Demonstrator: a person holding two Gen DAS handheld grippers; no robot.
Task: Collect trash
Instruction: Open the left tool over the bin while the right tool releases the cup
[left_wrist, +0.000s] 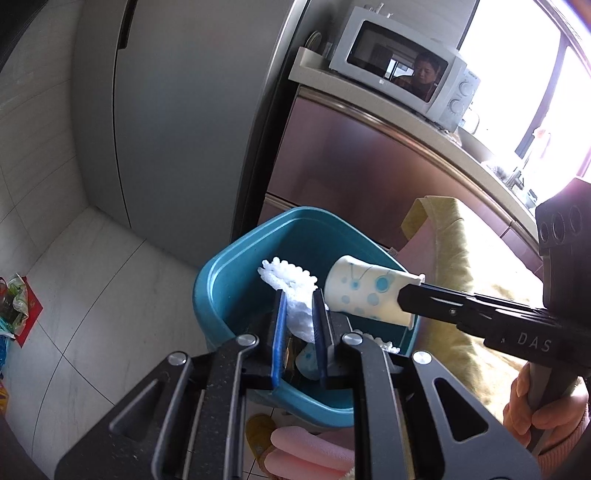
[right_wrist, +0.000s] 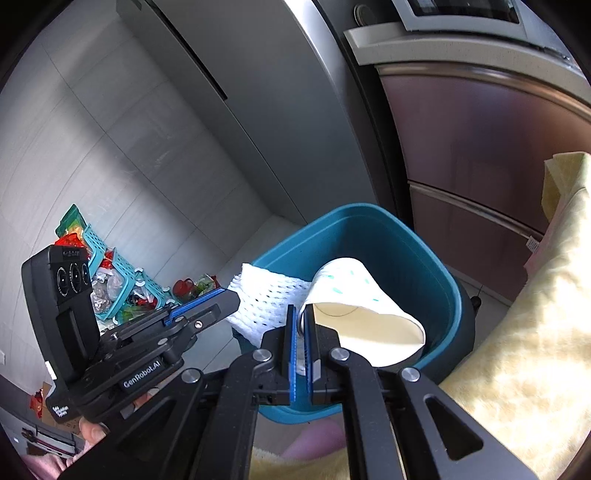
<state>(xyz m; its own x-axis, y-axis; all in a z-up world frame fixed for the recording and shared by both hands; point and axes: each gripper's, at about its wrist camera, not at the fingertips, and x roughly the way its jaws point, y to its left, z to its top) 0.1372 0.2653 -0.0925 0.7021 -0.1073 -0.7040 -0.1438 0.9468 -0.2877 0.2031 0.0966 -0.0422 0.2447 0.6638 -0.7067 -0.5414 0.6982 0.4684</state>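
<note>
"DAS" is printed on the right tongs (left_wrist: 410, 291); "GenRobot.AI" is printed on the left tongs (right_wrist: 221, 297).

Strong daylight from window (left_wrist: 532, 74), blown out to white, upper right of left wrist view. Glare spilling over countertop (left_wrist: 424, 133) and yellow cloth (left_wrist: 480, 266). Reflection visible in microwave (left_wrist: 399, 70) door. Fridge (left_wrist: 166, 110) evenly lit, soft grey, dim toward left. Heavy fisheye bending of straight lines; dark vignette at corners, most marked in right wrist view. Near gripper hardware slightly soft; teal bin (right_wrist: 436, 273) interior shadowed.
</note>
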